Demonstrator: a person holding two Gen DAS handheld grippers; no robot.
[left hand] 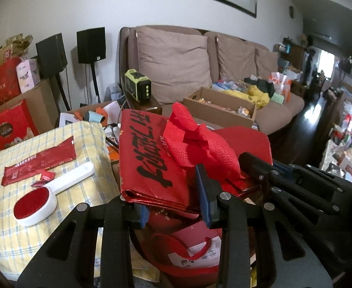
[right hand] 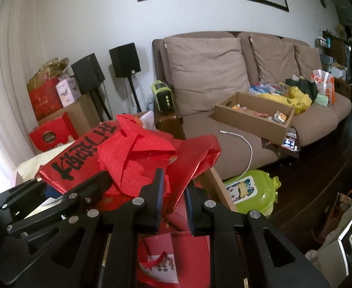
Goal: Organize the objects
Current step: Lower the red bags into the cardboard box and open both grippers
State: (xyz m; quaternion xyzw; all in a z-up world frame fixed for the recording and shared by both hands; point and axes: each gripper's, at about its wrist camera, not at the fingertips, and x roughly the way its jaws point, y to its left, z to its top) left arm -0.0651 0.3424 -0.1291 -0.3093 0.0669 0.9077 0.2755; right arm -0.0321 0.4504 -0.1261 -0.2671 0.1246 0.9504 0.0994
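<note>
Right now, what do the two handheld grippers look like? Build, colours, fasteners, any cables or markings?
Both match. The left gripper and right gripper are matte black, with flat plate linkages pierced by triangular cut-outs and round silver pivot screws at the joints. Each finger carries a dark blue ribbed pad. No cables, labels or markings show. No hand or sleeve is in view.

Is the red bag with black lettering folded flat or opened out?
Folded flat: the red bag shows stacked layered edges along its near side, handles bunched on top.
</note>
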